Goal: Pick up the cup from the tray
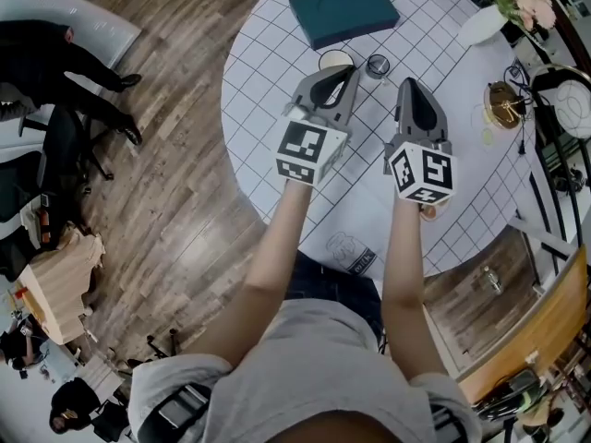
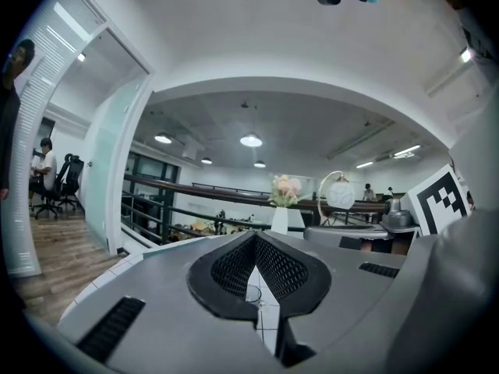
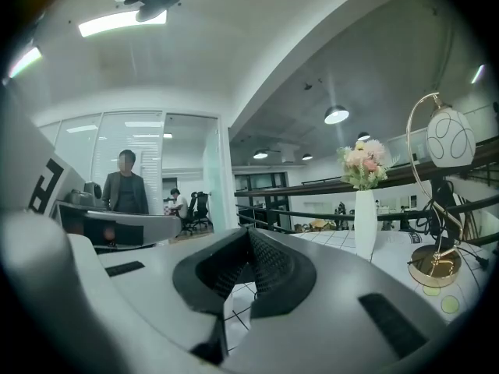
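Just beyond closed left fingers (image 1: 325, 88): cup (image 1: 334, 59), beside tray (image 1: 343, 11).

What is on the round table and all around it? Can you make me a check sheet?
Surface: round white gridded table, no spills seen.
Job's things: white cup stands on the table beside the teal tray, not held.
Clutter: small round container, flower vase, gold-based lamp, clear glass jar near the table's edge.
Grippers: left hand-held gripper and right hand-held gripper both shut, empty.
Cables: dark cords behind the lamp.
Surroundings: wood floor, a seated person nearby.
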Demonstrator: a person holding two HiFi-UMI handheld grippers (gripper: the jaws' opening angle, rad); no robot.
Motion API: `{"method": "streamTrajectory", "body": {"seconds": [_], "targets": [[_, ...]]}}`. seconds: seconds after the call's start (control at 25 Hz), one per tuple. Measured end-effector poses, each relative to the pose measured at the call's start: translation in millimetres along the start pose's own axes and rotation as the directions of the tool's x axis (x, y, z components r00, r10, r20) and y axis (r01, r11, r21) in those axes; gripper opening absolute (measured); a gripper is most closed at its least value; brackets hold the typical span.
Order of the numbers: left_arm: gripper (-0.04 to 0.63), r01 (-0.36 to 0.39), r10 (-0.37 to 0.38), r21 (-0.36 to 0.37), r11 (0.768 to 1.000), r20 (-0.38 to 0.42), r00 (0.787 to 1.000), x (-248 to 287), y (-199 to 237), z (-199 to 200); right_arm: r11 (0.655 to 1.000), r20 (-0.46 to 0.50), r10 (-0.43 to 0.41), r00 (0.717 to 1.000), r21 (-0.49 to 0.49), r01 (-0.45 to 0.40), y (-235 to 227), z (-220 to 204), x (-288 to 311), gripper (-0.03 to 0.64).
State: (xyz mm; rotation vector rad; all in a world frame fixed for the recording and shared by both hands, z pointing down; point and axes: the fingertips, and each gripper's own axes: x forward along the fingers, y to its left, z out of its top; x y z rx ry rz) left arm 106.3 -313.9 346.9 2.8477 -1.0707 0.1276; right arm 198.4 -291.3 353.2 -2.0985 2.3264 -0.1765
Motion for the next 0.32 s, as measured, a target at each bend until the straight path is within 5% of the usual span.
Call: {"method": "streamTrajectory", "body": {"seconds": [0.32], "targets": [[0.008,0.001,-0.001,0.018,1.0,-0.037,0.999,5,-7,-15,1.0,-0.005,0.019,1.0,-0.008,-0.02,0,-12,-1,0.008]]}}
